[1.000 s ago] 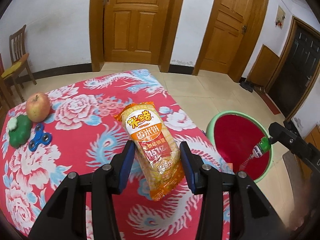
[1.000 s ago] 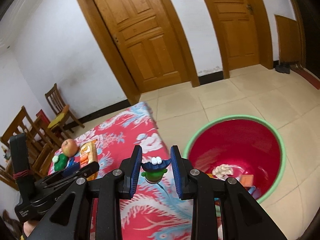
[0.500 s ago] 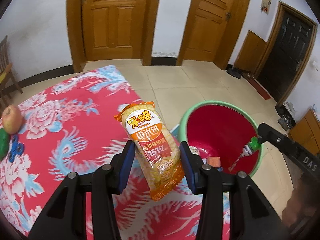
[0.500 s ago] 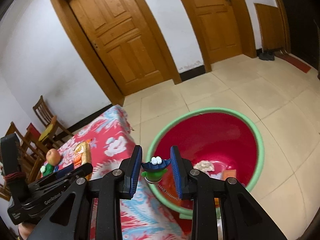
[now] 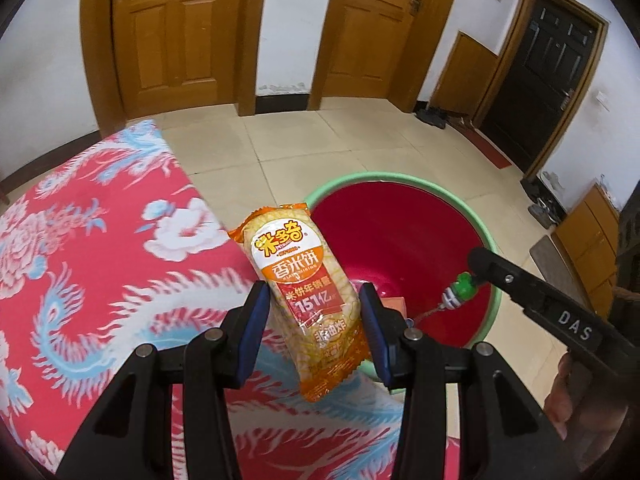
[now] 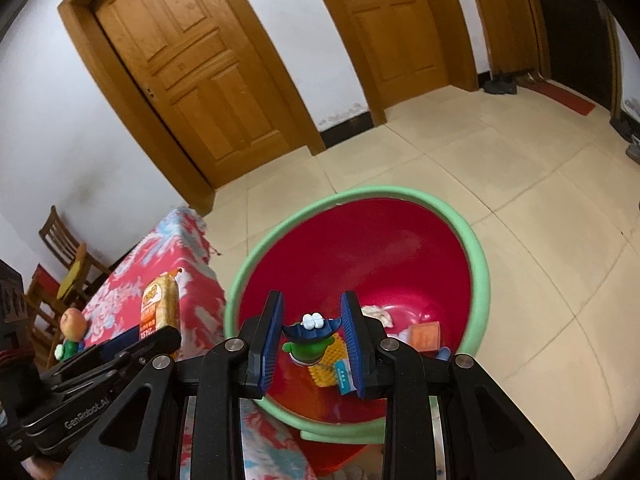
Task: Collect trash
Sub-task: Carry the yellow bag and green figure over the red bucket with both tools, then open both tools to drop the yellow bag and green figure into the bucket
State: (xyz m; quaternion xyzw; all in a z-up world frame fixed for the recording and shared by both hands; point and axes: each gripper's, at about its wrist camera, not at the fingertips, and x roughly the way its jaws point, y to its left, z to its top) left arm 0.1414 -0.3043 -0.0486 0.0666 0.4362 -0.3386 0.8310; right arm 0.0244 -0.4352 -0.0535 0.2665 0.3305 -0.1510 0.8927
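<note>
While both tongs hang over the bin area, each one grips an item. Left tongs (image 5: 316, 316) clamped on the rice cracker packet (image 5: 304, 280), orange-yellow wrapper with white logo, packet upright and slightly tilted, its top sticking out past the blue pads, its bottom edge hanging below them. Packet sits in view between the counter (image 5: 100, 248), covered in red floral cloth with blue and white patterns, and the bin (image 5: 400, 240), a red tub with a green rim standing on the tiled floor just beside the counter edge.

Right tongs (image 6: 312, 336) clamped on the small toy (image 6: 310, 338): green body, dark blue wing-shaped top, 2 white bumps on it. From the left wrist view the same toy (image 5: 460, 286) shows at the tip of the right tongs, above the bin's red interior, with a striped piece and a thin chain dangling under it.

Inside the bin (image 6: 476, 256): crumpled white paper (image 6: 378, 314), an orange box (image 6: 426, 336), a yellow mesh-like piece (image 6: 326, 364) and a blue-white wrapper (image 6: 343, 376), all on the bottom.

Right wrist view also catches the left tongs' black body at lower left with the packet (image 6: 160, 304) above the counter (image 6: 120, 292). Far end of the counter: an apple (image 6: 74, 320) and a green toy (image 6: 68, 348) just beside it. Wooden chair (image 6: 64, 248) behind, against the white wall. 2 wooden doors in the background, dark door at far right.
</note>
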